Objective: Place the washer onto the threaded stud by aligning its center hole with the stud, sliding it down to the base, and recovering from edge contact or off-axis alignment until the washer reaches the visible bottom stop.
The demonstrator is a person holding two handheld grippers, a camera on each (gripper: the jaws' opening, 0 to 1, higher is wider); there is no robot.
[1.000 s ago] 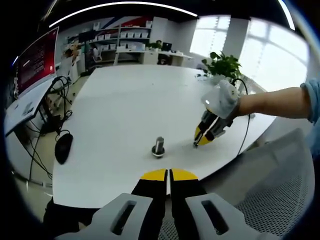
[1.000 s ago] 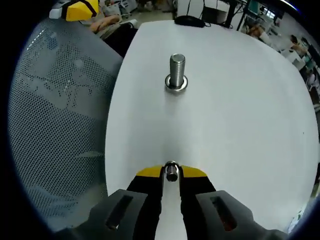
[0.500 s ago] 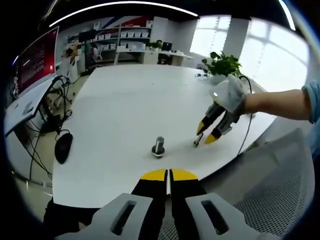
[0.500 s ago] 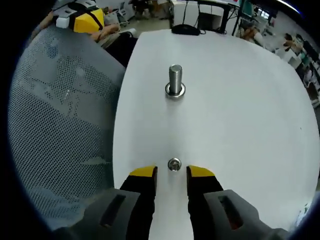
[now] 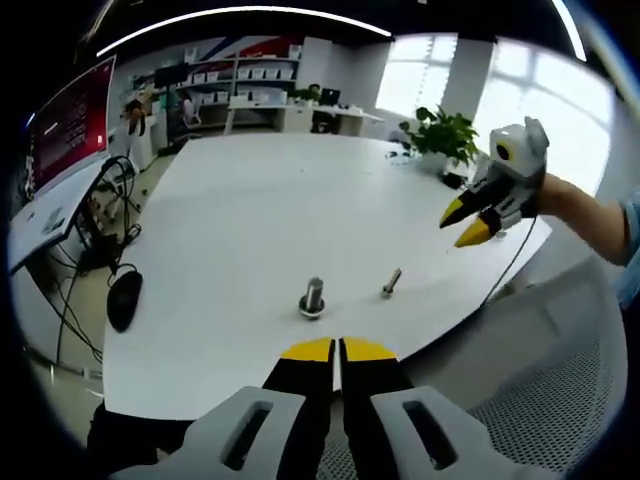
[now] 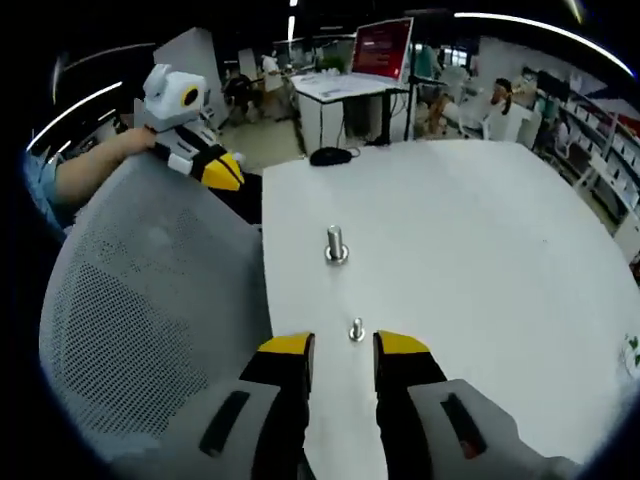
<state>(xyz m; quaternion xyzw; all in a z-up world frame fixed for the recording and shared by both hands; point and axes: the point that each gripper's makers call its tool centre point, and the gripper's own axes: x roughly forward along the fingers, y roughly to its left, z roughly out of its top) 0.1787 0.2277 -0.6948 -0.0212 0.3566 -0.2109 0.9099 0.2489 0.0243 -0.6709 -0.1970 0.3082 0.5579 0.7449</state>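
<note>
Yellow-tipped right tongs [image 5: 470,226] lifted clear; small bolt [image 6: 356,330] left on table [image 6: 480,260].

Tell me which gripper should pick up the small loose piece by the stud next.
Right gripper: its open fingers frame the loose piece on the table. The left gripper is shut.

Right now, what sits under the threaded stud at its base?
A washer-like ring circles the threaded stud at the table. Whatever lies beneath that ring is covered.
</note>
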